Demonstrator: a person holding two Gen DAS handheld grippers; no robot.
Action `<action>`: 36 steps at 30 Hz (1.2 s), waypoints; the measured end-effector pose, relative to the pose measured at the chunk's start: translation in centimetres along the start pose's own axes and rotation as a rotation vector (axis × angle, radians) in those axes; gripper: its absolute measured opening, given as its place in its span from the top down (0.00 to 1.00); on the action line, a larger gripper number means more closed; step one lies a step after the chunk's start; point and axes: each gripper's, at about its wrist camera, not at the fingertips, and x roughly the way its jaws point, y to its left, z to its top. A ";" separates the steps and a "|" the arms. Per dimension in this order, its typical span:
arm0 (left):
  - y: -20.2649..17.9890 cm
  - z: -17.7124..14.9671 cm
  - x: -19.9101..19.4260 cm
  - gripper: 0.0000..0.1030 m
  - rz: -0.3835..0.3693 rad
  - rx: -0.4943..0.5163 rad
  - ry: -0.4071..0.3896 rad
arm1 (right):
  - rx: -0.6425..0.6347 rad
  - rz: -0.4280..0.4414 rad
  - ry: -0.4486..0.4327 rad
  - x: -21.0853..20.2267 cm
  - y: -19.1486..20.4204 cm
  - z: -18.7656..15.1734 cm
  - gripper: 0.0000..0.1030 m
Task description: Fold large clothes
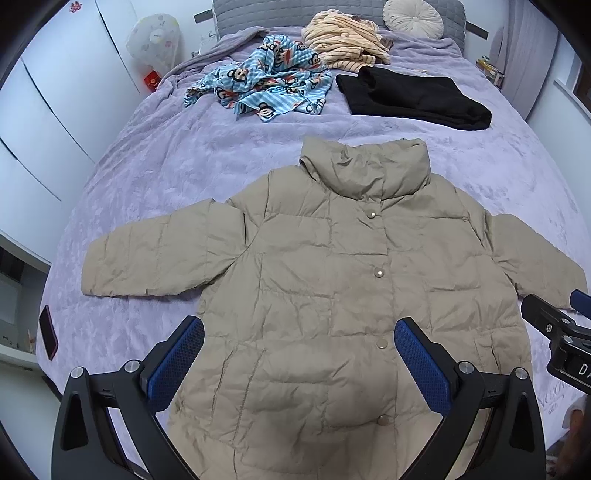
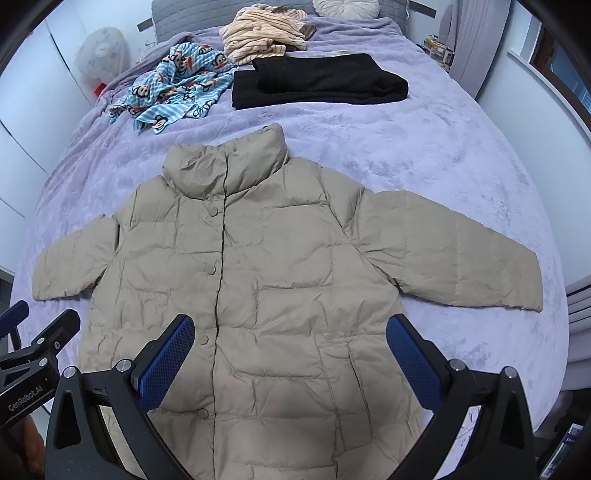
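A beige quilted puffer jacket point(image 1: 314, 266) point(image 2: 266, 258) lies flat, front up and snapped closed, on the purple bedspread point(image 1: 184, 166) point(image 2: 424, 147), with both sleeves spread out sideways and the collar pointing away. My left gripper point(image 1: 299, 365) hovers open above the jacket's lower front, holding nothing. My right gripper point(image 2: 291, 365) hovers open above the lower front a little further right, also holding nothing. Each gripper shows at the edge of the other's view. The jacket's hem is hidden below the frames.
Further up the bed lie a folded black garment point(image 1: 413, 98) point(image 2: 317, 81), a crumpled blue monkey-print cloth point(image 1: 266, 86) point(image 2: 173, 85) and a striped cream garment point(image 1: 343, 40) point(image 2: 262, 35). A dark phone point(image 1: 48, 331) rests near the bed's left edge. White wardrobes point(image 1: 55, 110) stand on the left.
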 end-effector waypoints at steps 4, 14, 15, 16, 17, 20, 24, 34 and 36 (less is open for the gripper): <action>0.0 0.0 0.1 0.00 0.000 0.001 -0.001 | 0.006 -0.001 0.000 0.0 0.1 0.0 0.00; 0.0 -0.2 0.2 0.00 -0.001 0.000 -0.001 | 0.005 -0.001 0.000 0.0 0.1 0.0 0.00; 0.0 -0.2 0.2 0.00 -0.001 0.000 -0.001 | 0.007 -0.001 0.000 0.1 0.1 0.1 0.00; 0.0 -0.2 0.3 0.00 -0.001 0.001 -0.001 | 0.008 0.000 0.000 0.1 0.1 0.1 0.00; 0.0 -0.2 0.2 0.00 0.000 0.000 0.000 | 0.006 -0.001 0.000 0.0 0.0 0.0 0.00; 0.0 -0.2 0.2 0.00 -0.001 0.000 0.001 | 0.006 0.001 0.001 0.1 0.0 0.0 0.00; 0.0 -0.3 0.3 0.00 0.000 -0.001 0.000 | 0.006 0.002 0.000 0.1 0.0 0.1 0.00; 0.0 -0.3 0.5 0.00 0.002 -0.001 0.001 | 0.005 0.001 0.002 0.0 -0.1 0.0 0.00; 0.0 -0.4 0.5 0.00 0.002 0.000 0.000 | 0.007 0.003 0.002 0.0 0.0 0.0 0.00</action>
